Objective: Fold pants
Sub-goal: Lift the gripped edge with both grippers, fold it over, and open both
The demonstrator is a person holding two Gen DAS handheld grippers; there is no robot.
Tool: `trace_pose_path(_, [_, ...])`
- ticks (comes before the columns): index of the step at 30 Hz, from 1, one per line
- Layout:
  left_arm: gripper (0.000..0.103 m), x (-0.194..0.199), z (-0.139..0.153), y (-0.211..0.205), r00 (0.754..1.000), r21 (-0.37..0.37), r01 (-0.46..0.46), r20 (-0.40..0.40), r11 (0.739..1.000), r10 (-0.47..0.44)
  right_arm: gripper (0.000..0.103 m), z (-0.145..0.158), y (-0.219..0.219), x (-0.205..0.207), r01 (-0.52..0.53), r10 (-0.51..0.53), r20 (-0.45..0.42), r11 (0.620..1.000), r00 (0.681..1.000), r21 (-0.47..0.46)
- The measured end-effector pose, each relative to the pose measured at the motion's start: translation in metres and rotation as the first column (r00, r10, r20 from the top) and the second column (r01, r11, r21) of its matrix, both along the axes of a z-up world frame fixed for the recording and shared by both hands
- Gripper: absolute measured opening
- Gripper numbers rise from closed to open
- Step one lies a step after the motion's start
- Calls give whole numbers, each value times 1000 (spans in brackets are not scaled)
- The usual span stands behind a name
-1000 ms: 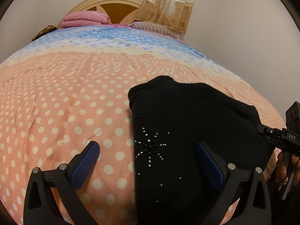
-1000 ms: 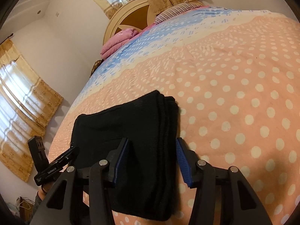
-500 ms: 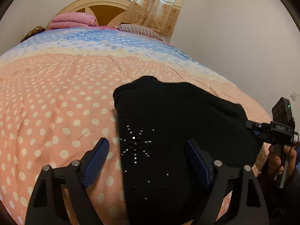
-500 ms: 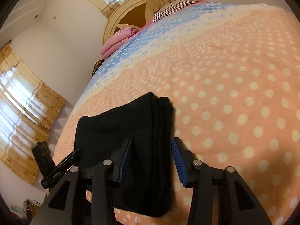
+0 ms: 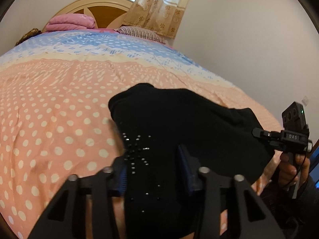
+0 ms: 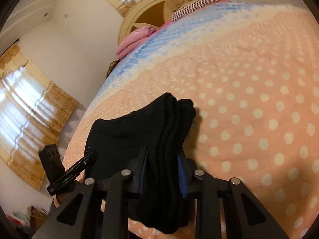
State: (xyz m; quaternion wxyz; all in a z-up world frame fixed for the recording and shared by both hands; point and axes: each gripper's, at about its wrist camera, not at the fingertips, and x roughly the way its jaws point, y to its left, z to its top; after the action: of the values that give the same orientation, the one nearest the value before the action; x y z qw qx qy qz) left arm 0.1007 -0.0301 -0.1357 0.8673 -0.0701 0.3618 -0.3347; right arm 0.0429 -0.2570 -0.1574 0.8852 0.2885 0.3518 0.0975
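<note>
the pants [image 5: 179,127] lay as a thick black bundle on the bed [image 5: 59,109], right in front of both tools. the left gripper [image 5: 153,171] had pinched the near edge by the beads; the right gripper [image 6: 162,171] was clamped on the stacked layers. this looked like the final fold, so next they'd need to lift together, evenly, and carry the edge forward.

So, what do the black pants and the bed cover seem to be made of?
Pants: likely a knitted fabric, matte black. The right wrist view shows fine ribbed rows along the stacked edges; small shiny studs form a star, perhaps rhinestones. Cover: probably thin woven cotton or a blend, matte, with printed white dots and soft creases.
</note>
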Motion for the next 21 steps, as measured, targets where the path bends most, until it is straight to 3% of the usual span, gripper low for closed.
trace_pose_path(3, [13,3,4,11,1000,-36,-9,-18,999,9,26,17,12,-2,-29,31,40,999,999,-36])
trace_pose_path(5, [11,6,6,19,999,-74,-10,-42,997,7,26,28,19,-2,-43,46,60,998,997,-49])
trace_pose_path(13, [11,2,31,50,999,-146,-45,-12,988,44,25,64,48,39,-128,137,94,987,986,-99])
trace_pose_path(21, [11,13,54,127,972,-143,-219,51,965,228,25,78,120,133,-292,305,103,948,947,-125])
